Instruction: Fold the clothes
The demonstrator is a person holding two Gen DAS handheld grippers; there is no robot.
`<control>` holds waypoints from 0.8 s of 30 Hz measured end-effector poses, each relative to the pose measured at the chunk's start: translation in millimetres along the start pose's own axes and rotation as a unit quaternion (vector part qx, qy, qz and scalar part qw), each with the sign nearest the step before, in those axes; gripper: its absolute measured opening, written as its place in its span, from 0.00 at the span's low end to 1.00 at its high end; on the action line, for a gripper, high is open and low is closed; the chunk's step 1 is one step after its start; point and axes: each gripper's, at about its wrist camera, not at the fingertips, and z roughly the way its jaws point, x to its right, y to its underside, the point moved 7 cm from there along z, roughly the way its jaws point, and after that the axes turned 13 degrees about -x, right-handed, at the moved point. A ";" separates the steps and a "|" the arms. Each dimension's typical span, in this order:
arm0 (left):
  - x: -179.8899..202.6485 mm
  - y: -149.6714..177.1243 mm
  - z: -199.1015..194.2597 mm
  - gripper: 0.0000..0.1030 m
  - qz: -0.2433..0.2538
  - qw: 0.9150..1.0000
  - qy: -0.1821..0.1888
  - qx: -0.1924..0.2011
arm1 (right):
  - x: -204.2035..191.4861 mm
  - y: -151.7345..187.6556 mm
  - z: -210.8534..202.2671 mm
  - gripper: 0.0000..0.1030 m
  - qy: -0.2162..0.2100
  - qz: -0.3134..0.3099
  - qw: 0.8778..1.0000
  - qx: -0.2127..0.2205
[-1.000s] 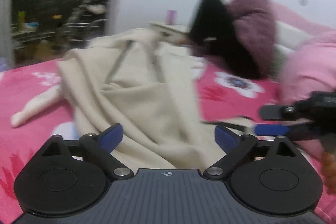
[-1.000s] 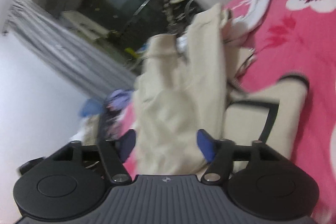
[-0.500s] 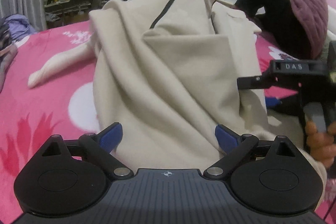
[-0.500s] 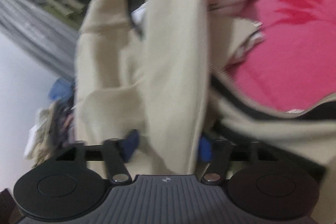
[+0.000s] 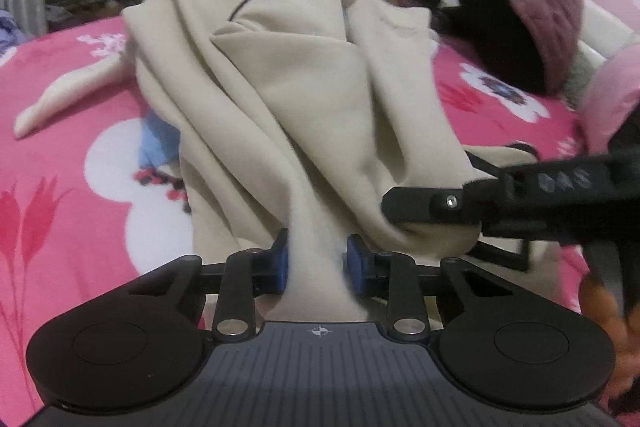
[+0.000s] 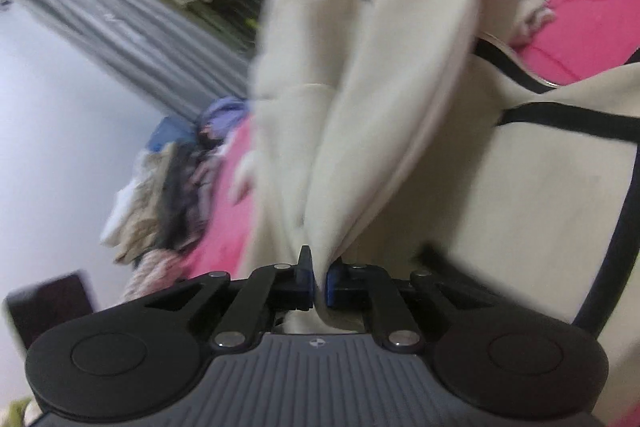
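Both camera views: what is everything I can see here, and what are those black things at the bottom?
cream garment: one, cream with black trim, bunched on the bed, pinched by both tools
bedspread: one, pink with white flowers, under everything
seated person: one, maroon jacket, black trousers, far right
clothes pile: one, mixed colours, bed's far edge
curtain: grey, by the dark window
left tool: black, blue pads, closed on the garment
right tool: black, blue pads, closed on the garment
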 end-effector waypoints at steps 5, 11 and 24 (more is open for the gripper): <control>17.4 19.5 -30.9 0.27 0.020 0.998 0.055 0.007 | -41.8 43.4 -45.1 0.08 -0.054 0.008 0.998 0.030; 44.6 55.8 -64.4 0.27 0.062 0.989 0.131 0.008 | -76.8 103.3 -102.7 0.08 -0.076 0.012 0.995 0.063; 59.4 160.3 -113.8 0.33 0.161 0.961 0.203 -0.098 | -111.2 226.4 -141.4 0.13 -0.008 -0.005 1.000 0.003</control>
